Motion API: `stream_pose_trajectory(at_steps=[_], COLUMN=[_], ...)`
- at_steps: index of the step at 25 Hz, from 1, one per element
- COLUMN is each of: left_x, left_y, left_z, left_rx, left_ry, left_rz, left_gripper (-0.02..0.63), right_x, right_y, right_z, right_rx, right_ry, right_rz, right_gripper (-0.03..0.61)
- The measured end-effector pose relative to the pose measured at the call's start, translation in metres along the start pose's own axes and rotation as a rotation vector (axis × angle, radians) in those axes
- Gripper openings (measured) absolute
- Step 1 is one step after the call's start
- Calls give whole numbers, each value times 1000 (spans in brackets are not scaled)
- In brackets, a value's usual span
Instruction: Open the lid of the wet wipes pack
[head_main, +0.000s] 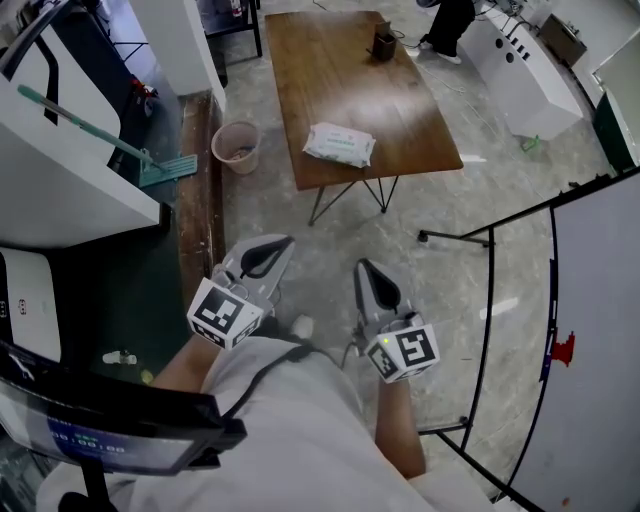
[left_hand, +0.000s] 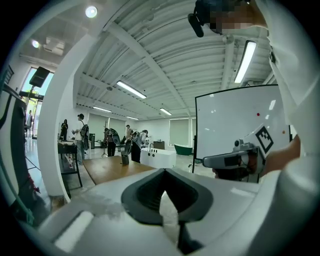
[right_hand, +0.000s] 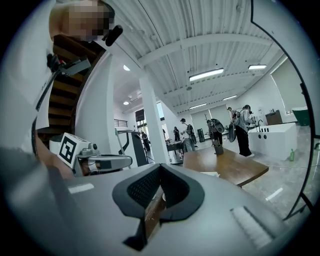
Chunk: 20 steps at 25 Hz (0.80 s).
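The wet wipes pack (head_main: 338, 145) is white with green print and lies flat near the front edge of the brown wooden table (head_main: 340, 70), lid closed as far as I can see. Both grippers hang close to my body over the floor, well short of the table. My left gripper (head_main: 262, 258) points toward the table with its jaws together and nothing between them. My right gripper (head_main: 378, 285) is beside it, also shut and empty. In the left gripper view the left gripper (left_hand: 166, 172) faces the table (left_hand: 107, 169). In the right gripper view the right gripper (right_hand: 160, 169) faces the table (right_hand: 230, 167).
A pink bin (head_main: 237, 147) stands on the floor left of the table, with a green mop (head_main: 100, 130) beyond it. A dark holder (head_main: 384, 45) sits at the table's far end. A whiteboard (head_main: 600, 330) on a black stand (head_main: 455, 237) is at my right. People stand farther back.
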<state>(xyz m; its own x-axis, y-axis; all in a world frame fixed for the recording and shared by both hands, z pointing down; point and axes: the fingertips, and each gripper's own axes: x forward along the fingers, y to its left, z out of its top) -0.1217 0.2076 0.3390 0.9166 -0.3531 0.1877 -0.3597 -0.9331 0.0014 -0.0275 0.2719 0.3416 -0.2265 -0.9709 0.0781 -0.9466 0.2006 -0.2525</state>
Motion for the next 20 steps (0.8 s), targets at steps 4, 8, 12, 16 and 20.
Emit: stream_pose_trajectory(at_steps=[4,8,12,16,20], left_x=[-2,0,6,20,42], left_y=[-6,-1,16,32,50], left_z=[0,-4,-2,8,20], left_rx=[1,9,8,14,15], left_ry=[-6,1,1,-22,-47], left_rz=[17,38,65,78,80], left_gripper=[2,2,3,2,2], right_x=[-10,-12,-5,12,34], right_y=[-8,-17,-32,-48,-62], right_z=[-8,-17,-21,-9,9], right_rx=[-2,-17,-9,-3,-18], right_ry=[22,43,52,28,9], right_rz=[-19,-44,-78,-113,-135], right_gripper=[9,9,9,9,9])
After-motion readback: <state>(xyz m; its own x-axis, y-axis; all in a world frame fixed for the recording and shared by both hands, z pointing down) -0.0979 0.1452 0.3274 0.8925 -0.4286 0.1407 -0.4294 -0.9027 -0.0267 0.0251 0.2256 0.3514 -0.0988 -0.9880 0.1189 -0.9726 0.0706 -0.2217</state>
